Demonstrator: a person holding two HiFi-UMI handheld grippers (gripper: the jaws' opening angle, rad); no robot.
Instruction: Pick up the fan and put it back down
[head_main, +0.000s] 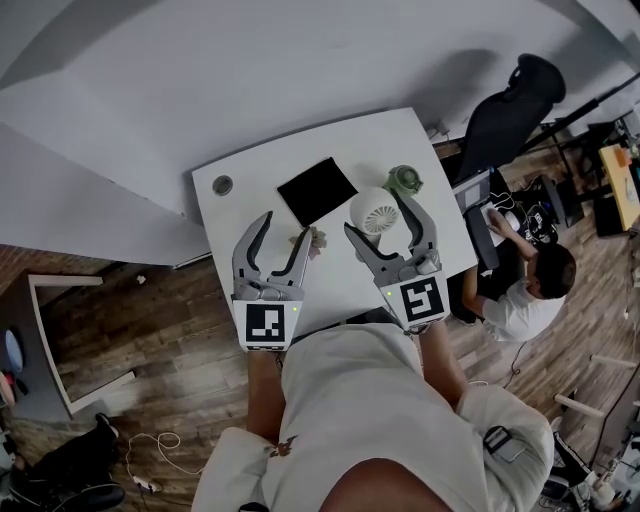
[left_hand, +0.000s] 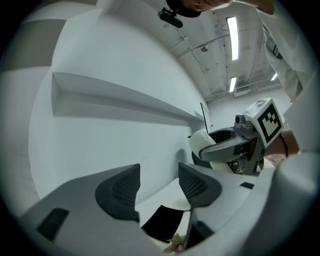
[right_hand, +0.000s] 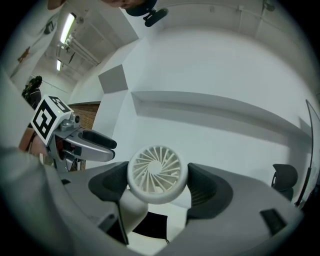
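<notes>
Near right table (head_main: 250, 165) edge, fan (head_main: 377, 216) clamped aloft

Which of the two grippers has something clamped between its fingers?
The right gripper: its fingers press on the round head of the white fan. The left gripper has its fingers apart with nothing between them.

Matt plastic fan (right_hand: 157, 173), smooth white table (head_main: 255, 165)

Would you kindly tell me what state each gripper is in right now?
Left gripper: open, nothing between its jaws.
Right gripper: closed on the round white plastic fan.
</notes>
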